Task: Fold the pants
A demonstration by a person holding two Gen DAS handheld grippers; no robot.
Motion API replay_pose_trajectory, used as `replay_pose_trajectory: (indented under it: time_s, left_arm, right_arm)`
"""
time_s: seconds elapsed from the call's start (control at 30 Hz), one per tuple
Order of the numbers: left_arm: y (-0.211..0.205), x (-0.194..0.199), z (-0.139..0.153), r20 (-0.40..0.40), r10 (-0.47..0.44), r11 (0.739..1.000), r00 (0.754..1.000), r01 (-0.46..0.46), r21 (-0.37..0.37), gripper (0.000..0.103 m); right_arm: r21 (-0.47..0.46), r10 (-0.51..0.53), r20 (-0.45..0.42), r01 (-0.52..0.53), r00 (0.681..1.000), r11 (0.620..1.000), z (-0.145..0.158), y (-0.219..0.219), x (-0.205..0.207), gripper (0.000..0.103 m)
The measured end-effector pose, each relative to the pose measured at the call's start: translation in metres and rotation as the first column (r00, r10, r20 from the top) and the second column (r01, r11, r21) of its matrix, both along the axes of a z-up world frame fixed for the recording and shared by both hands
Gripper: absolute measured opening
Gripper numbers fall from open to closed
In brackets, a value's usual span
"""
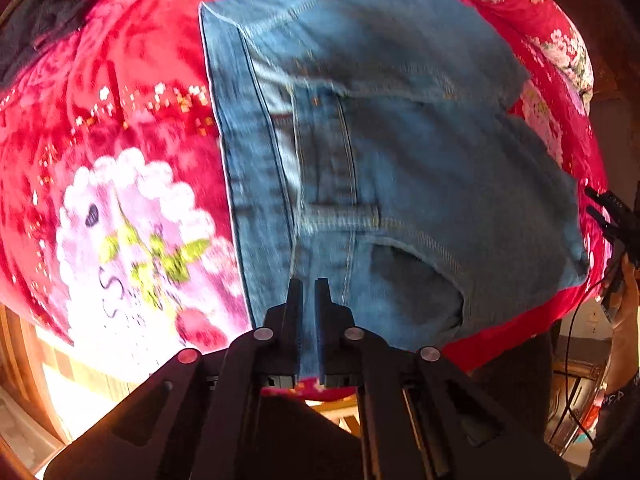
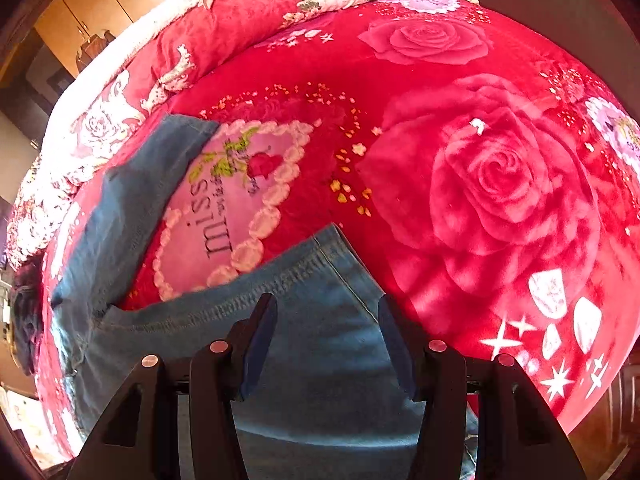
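Your left hand-held gripper (image 1: 307, 292) is pressed together on a fold of denim near the waistband, pinching the jeans (image 1: 380, 140) right by the belt loop (image 1: 340, 218). Your right hand-held gripper (image 2: 326, 308) hangs over the denim with its jaws spread, nothing caught between them, a hemmed edge just ahead of its fingertips. The jeans lie on the bed, spread across the red rose-print blanket (image 2: 480, 168), one leg stretching away past the pink heart patch (image 2: 232, 208). This looks like the grab stage before a fold. Next, I'd say, you need the right gripper to close on cloth too, so both ends can carry over together without bunching.
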State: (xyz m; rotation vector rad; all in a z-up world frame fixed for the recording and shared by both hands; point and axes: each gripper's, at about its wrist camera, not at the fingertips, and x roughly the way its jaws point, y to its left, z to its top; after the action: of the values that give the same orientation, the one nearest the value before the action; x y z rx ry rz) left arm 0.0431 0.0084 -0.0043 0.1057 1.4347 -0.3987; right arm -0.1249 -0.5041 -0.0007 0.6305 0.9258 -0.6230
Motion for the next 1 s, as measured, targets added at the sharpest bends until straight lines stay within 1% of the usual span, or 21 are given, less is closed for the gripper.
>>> replay_pose_trajectory:
  time_s: [0.07,0.1,0.13,0.17,0.23,0.27,0.33,0.37,0.43,0.57,0.6,0.63,0.67,0.7,0.73,0.8,0.83,0.9,0.93,0.97,1.0]
  left_arm:
    - [0.003,0.035,0.006,0.001,0.079,0.996,0.997,-0.078,-0.048,0.014]
    - [0.006,0.055,0.006,-0.011,0.126,0.988,0.992,-0.126,-0.087,0.024]
    - [0.009,0.074,0.005,-0.028,0.175,0.976,0.984,-0.177,-0.128,0.034]
    - [0.011,0.092,0.005,-0.048,0.225,0.96,0.973,-0.23,-0.158,0.038]
    - [0.013,0.123,-0.002,-0.097,0.298,0.926,0.95,-0.313,-0.212,0.039]
    - [0.013,0.135,-0.007,-0.126,0.321,0.912,0.939,-0.342,-0.226,0.039]
    - [0.012,0.156,-0.016,-0.17,0.36,0.891,0.917,-0.392,-0.23,0.039]
    - [0.006,0.162,-0.019,-0.184,0.372,0.884,0.91,-0.408,-0.229,0.039]
    - [-0.002,0.169,-0.027,-0.203,0.382,0.88,0.902,-0.422,-0.217,0.039]
    - [-0.005,0.184,-0.034,-0.193,0.385,0.886,0.902,-0.42,-0.196,0.039]
    - [-0.002,0.188,-0.034,-0.189,0.381,0.887,0.905,-0.415,-0.202,0.039]
    - [-0.005,0.191,-0.035,-0.185,0.375,0.89,0.908,-0.409,-0.202,0.036]
    - [-0.009,0.196,-0.037,-0.175,0.372,0.894,0.912,-0.403,-0.197,0.028]
    - [-0.011,0.194,-0.037,-0.163,0.369,0.899,0.915,-0.396,-0.188,0.01]
    - [-0.015,0.196,-0.038,-0.152,0.366,0.905,0.918,-0.389,-0.171,0.004]
    - [-0.019,0.199,-0.044,-0.117,0.372,0.917,0.921,-0.385,-0.109,0.004]
    - [-0.02,0.199,-0.049,-0.109,0.373,0.92,0.921,-0.383,-0.087,0.003]
    - [-0.02,0.201,-0.06,-0.121,0.391,0.915,0.912,-0.4,-0.058,0.001]
    - [-0.017,0.201,-0.059,-0.125,0.41,0.906,0.904,-0.419,-0.064,0.001]
    - [-0.014,0.201,-0.058,-0.136,0.422,0.898,0.897,-0.434,-0.074,0.001]
    - [-0.01,0.2,-0.057,-0.148,0.428,0.892,0.892,-0.443,-0.088,0.001]
  right_arm:
    - [0.02,0.021,0.014,-0.021,1.0,1.0,0.007,-0.004,0.024,0.054]
    - [0.03,0.032,0.026,-0.033,0.999,0.999,0.009,-0.006,0.037,0.054]
    - [0.041,0.043,0.039,-0.044,0.998,0.998,0.011,-0.007,0.05,0.054]
    - [0.064,0.057,0.061,-0.061,0.996,0.996,0.013,-0.009,0.069,0.054]
    - [0.106,0.071,0.1,-0.082,0.992,0.991,0.015,-0.012,0.101,0.054]
    - [0.134,0.071,0.124,-0.088,0.99,0.987,0.015,-0.016,0.121,0.054]
    - [0.185,0.06,0.151,-0.088,0.987,0.979,0.009,-0.025,0.157,0.056]
    - [0.205,0.049,0.152,-0.08,0.987,0.976,0.004,-0.03,0.174,0.056]
    - [0.234,0.021,0.148,-0.055,0.989,0.971,-0.007,-0.042,0.205,0.056]
    - [0.28,-0.039,0.137,-0.001,0.99,0.96,-0.032,-0.062,0.248,0.056]
    - [0.293,-0.032,0.129,-0.007,0.991,0.956,-0.039,-0.064,0.258,0.052]
    - [0.285,-0.01,0.102,-0.019,0.995,0.958,-0.044,-0.064,0.266,0.025]
    - [0.24,0.022,0.065,-0.037,0.998,0.97,-0.044,-0.062,0.275,0.003]
    - [0.205,0.057,0.05,-0.066,0.997,0.977,-0.042,-0.059,0.282,0.002]
    - [0.182,0.079,0.089,-0.095,0.993,0.979,-0.035,-0.058,0.282,0.002]
    - [0.127,0.076,0.169,-0.099,0.983,0.987,-0.019,-0.06,0.271,0.002]
    - [0.117,0.062,0.165,-0.081,0.984,0.99,-0.019,-0.066,0.266,0.002]
    - [0.138,0.035,0.055,-0.042,0.998,0.99,-0.04,-0.077,0.259,0.002]
    - [0.147,0.045,0.032,-0.05,0.998,0.988,-0.047,-0.078,0.257,0.001]
    - [0.144,0.048,0.045,-0.054,0.998,0.988,-0.049,-0.078,0.253,0.002]
    - [0.159,0.041,0.069,-0.051,0.997,0.986,-0.049,-0.078,0.25,0.007]
